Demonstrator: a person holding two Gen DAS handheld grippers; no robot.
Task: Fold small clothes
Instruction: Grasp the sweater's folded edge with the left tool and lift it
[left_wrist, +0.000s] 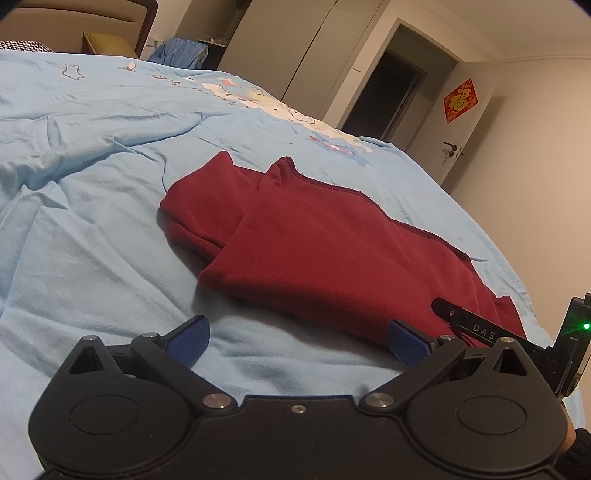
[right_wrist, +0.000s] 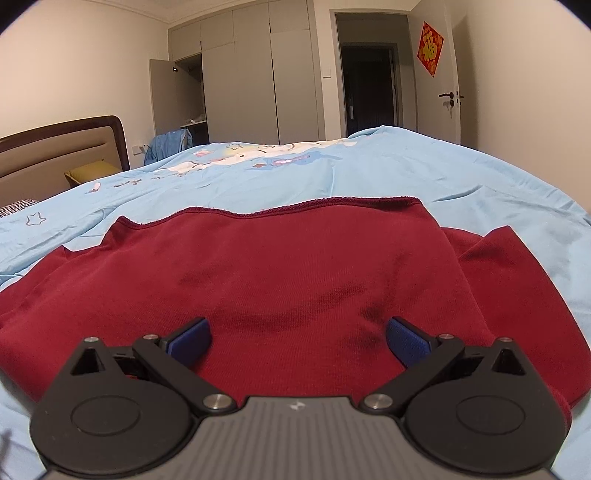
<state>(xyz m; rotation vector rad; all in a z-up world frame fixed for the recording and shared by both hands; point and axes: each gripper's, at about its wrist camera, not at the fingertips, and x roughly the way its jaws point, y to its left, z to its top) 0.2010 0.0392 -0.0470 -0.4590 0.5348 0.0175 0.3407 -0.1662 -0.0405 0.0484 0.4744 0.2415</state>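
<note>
We held both tools low over the bed, each with its jaws spread wide and nothing between the blue pads. The dark red knit garment (left_wrist: 325, 251) lay partly folded on the wrinkled pale blue printed bedsheet (left_wrist: 92, 229), one layer doubled over another, its stitched hem running along the far edge. Our left gripper (left_wrist: 299, 343) sat over bare sheet just beside the garment's near fold; our right gripper (right_wrist: 299, 341) hovered directly above the red cloth, near its nearer edge.

We judged that the fold was unfinished. To do the next one well, each tool would need to pinch all layers at a near corner, lift both together at an even height, and lay them on the far hem so the edges met squarely, without dragging the sheet.

The black arm of the other tool (left_wrist: 476, 325), seen from the left wrist, bore the letters "DAS". A red diamond-shaped paper decoration (right_wrist: 430, 48) on the door carried a gold character we could not read with certainty.
</note>
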